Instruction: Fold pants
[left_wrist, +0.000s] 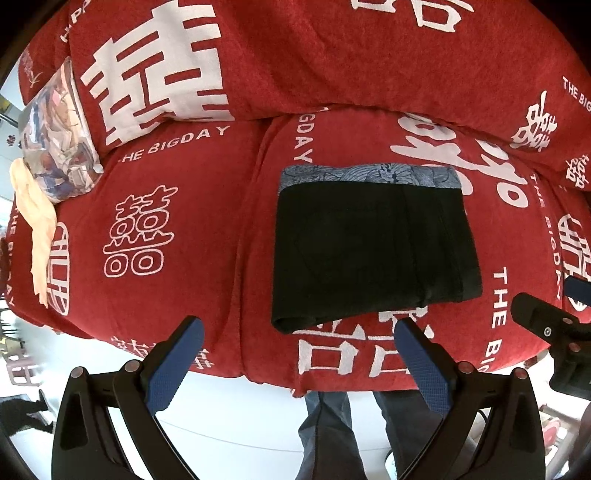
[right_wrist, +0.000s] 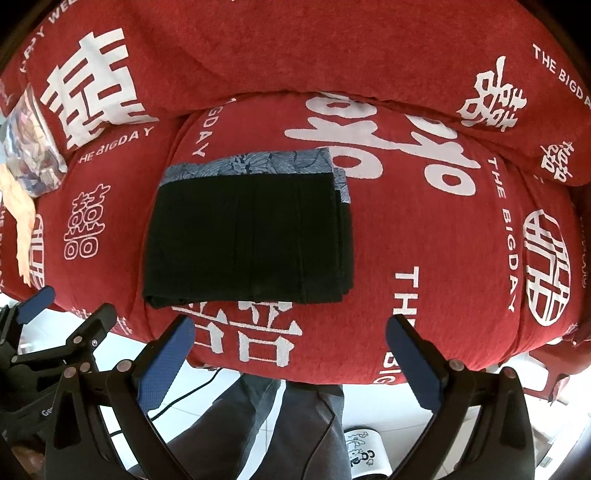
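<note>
I see the black pants with a blue-grey patterned waistband (left_wrist: 373, 243) (right_wrist: 251, 229) lying folded into a compact rectangle on the red sofa cover printed with white characters (left_wrist: 177, 206) (right_wrist: 424, 236), waistband toward the backrest. My left tool (left_wrist: 299, 354) hangs just off the seat's front edge, blue-padded fingers spread wide, holding nothing. My right tool (right_wrist: 290, 354) is likewise spread apart and empty, near the pants' front edge without touching. A patterned pillow (left_wrist: 59, 136) leans at the sofa's left end.
</note>
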